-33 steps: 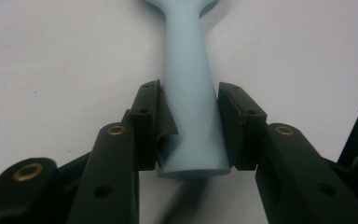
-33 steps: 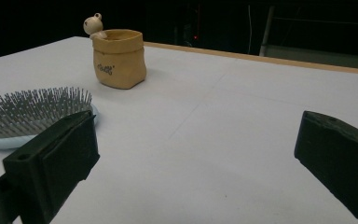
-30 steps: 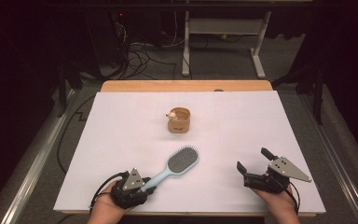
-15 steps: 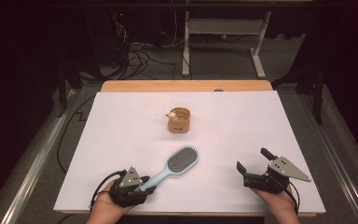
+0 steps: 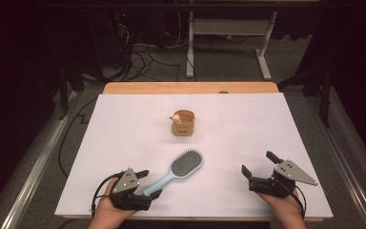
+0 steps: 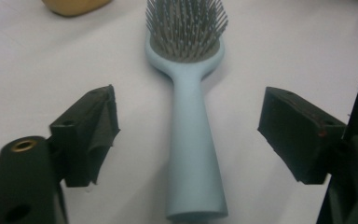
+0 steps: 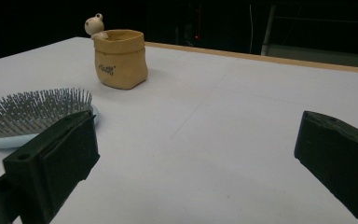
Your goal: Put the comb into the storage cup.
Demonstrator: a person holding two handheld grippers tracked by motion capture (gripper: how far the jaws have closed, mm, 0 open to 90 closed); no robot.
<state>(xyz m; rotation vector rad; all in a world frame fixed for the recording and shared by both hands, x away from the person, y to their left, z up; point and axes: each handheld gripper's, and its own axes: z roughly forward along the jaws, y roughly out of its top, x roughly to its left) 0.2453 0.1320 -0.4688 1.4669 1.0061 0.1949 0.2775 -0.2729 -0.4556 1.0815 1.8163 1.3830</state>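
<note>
A light blue hairbrush (image 5: pixel 178 171) lies on the white table (image 5: pixel 124 138), bristles up, with its handle pointing to the near left. My left gripper (image 5: pixel 149 183) is open, and the handle's end lies between its jaws without touching them. In the left gripper view the brush (image 6: pixel 191 116) runs straight up the middle with wide gaps on both sides. My right gripper (image 5: pixel 258 163) rests open near the front right with nothing in it. Its view shows the brush head (image 7: pixel 32 114) at the left.
A small tan pot (image 5: pixel 183 122) with a little figure on its rim stands upright at the table's centre, beyond the brush. It is also in the right gripper view as the tan pot (image 7: pixel 120 58). A wooden strip (image 5: pixel 190 88) edges the far side.
My left gripper has drifted slightly to the left along the handle's end. The brush, the pot and the right gripper have not moved.
</note>
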